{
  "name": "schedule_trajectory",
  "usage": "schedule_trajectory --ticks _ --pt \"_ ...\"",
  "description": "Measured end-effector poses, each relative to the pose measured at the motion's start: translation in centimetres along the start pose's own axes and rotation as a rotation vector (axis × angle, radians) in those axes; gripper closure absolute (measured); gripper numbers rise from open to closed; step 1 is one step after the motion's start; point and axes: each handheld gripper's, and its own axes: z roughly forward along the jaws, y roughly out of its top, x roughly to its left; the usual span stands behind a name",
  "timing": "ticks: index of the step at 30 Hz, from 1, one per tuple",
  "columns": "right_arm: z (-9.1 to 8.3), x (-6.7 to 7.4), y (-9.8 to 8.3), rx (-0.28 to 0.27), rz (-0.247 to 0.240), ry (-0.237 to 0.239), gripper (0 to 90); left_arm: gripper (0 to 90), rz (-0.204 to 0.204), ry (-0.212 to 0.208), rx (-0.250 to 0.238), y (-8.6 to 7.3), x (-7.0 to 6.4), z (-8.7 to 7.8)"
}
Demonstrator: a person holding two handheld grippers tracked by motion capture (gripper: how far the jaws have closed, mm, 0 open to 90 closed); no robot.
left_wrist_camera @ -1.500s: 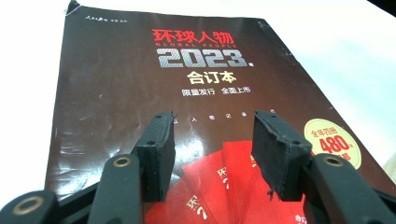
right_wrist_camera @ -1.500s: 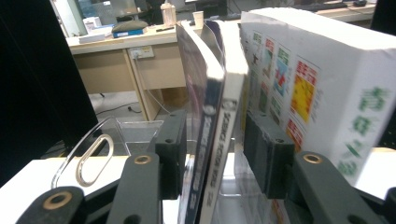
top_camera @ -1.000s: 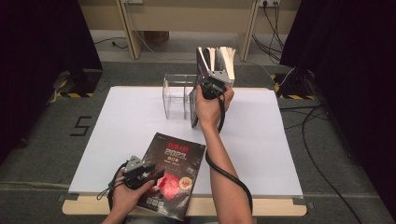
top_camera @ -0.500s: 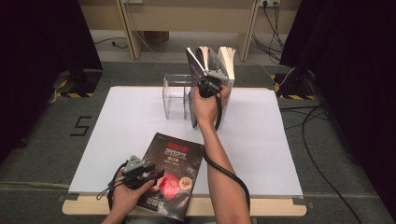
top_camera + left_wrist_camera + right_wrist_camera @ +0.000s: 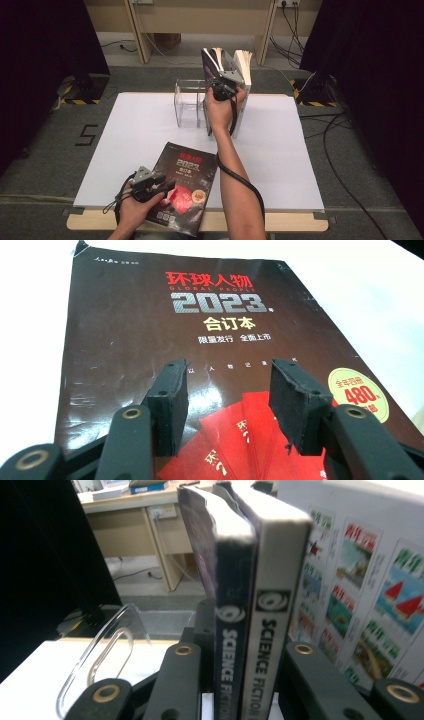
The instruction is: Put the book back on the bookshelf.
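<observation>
Beside the clear rack [image 5: 190, 102], the right gripper [image 5: 226, 86] has just been closing its jaws, now clamped on two upright books [image 5: 247, 595]; left gripper [image 5: 162, 189] jaws apart over the magazine [image 5: 200, 340].

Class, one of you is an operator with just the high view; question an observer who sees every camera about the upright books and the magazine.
Operator: How many books are in the right tongs?
Observer: Two books, spines side by side; the right tongs have just been closing on them.
Operator: What do the spines say?
Observer: Both read SCIENCE FICTION.
Operator: Are the left tongs gripping the magazine?
Observer: No, the left tongs stand open over the magazine cover.
</observation>
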Motion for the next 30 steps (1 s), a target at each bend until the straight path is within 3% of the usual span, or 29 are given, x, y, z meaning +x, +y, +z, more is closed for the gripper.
schedule_trajectory --ticks 8,16,20,24,30 --pt "-0.3 -0.2 -0.4 -0.091 -0.032 -0.03 77.0 49.4 0.01 -0.006 0.002 0.0 -0.1 0.0" --pt "-0.3 0.4 -2.4 -0.114 -0.084 -0.051 76.6 49.5 0.014 -0.012 0.0 0.0 -0.1 0.0" --pt "-0.7 0.5 -2.9 -0.109 -0.111 -0.053 75.7 49.5 0.021 -0.013 0.004 -0.1 -0.2 0.1" --pt "-1.2 0.0 -2.9 -0.067 -0.067 -0.027 70.2 49.5 0.023 -0.017 0.005 -0.1 -0.3 0.2" --pt "-1.6 -0.3 -3.0 -0.005 -0.071 -0.011 70.4 49.5 0.029 -0.016 0.008 -0.1 -0.4 0.2"
